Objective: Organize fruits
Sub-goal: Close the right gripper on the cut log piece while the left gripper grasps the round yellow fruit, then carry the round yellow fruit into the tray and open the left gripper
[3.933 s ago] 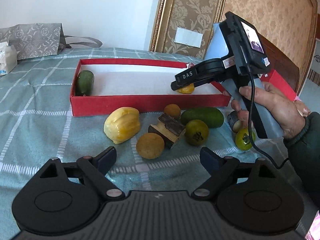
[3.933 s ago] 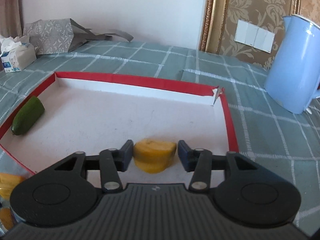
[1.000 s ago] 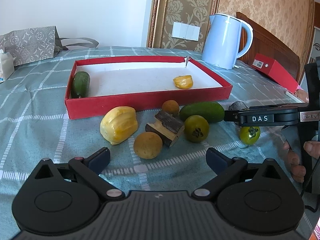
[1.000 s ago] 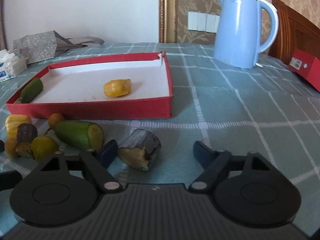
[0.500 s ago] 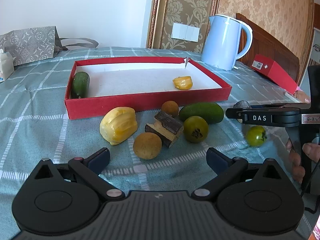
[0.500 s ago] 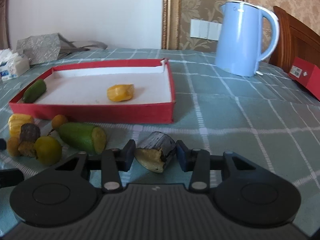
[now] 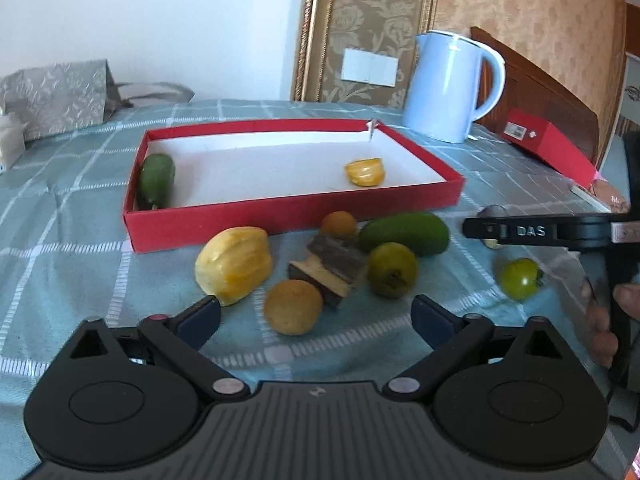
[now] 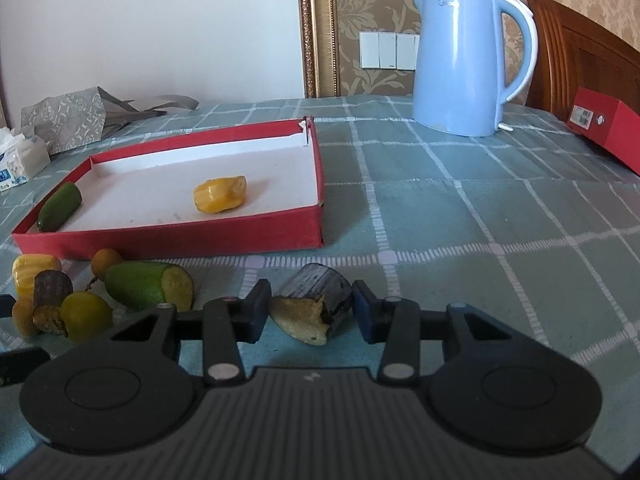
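Nearest in right wrist view: right gripper (image 8: 310, 314) closed in around a stubby dark-skinned fruit chunk with a yellow cut face (image 8: 311, 307), pads at or just off its two sides, contact not quite certain; chunk looks to be resting on the teal checked tablecloth (image 8: 460, 240). Judged step: pinching this piece for a carry to the box.

Left gripper (image 7: 316, 314) spread wide, nothing between the pads, hovering low near a round tan-yellow fruit (image 7: 293, 306).

Just beyond: loose cluster on the cloth — ridged yellow starfruit-like piece (image 7: 233, 263), brown-and-tan block chunk (image 7: 328, 266), yellow-green round fruit (image 7: 392, 269), small orange ball (image 7: 339, 225), long green avocado-shaped fruit with one cut end (image 7: 404, 233). Off right, alone, a small green tomato (image 7: 520, 278).

Further: shallow red cardboard box with white floor (image 7: 280, 216), holding a dark green cucumber-like fruit (image 7: 157, 179) at left wall and a yellow wedge (image 7: 365, 172) toward right side.

Far: pale blue electric kettle (image 8: 464, 60), grey patterned paper bag (image 8: 72, 120), tissue pack (image 8: 20, 158), small red carton (image 8: 604, 128).

Risks: chunk tapered and uneven, so pinch could squirt it forward or rotate it out. Low carry could clip the box front wall and shove the box. Tomato apt to roll if bumped by the right tool.
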Available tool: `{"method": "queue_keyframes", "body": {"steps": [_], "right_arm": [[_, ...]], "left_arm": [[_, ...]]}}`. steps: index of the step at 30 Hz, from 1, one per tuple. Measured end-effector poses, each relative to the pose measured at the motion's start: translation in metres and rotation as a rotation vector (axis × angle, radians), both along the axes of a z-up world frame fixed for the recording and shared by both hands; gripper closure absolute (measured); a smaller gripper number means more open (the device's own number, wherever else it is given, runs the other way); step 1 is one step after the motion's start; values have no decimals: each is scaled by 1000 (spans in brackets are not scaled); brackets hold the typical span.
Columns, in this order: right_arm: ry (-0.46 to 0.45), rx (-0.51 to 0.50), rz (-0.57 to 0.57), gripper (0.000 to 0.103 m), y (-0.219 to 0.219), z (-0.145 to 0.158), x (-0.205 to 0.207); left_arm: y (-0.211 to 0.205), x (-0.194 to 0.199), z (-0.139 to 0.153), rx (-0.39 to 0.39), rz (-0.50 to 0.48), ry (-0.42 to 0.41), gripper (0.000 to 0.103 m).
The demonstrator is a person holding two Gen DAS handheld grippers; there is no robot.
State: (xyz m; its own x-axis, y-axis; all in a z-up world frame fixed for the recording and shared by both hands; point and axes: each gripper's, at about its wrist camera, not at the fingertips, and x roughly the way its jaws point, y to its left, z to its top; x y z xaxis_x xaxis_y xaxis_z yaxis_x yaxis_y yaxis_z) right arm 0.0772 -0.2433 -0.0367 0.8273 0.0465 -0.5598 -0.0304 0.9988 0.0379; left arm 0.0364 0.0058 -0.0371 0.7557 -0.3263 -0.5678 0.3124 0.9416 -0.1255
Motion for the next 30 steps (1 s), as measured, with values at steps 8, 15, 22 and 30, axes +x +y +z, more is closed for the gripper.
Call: {"method": "queue_keyframes", "body": {"steps": [8,15,22,30], "right_arm": [[3,6,-4,62,-1,-1,1],[2,-3,-3,62,0,-1,2],[3,8,-5,62,-1,-1,3],[2,-47,0,62,5,-2,3]], "left_arm": [[-5,-2,1,99,-49,-34,47],[-6,-6,1,116,-54,-45,70],[-1,-4,1,83,-49,-37,74],[8,-10,5,54,-25,-80,74]]}}
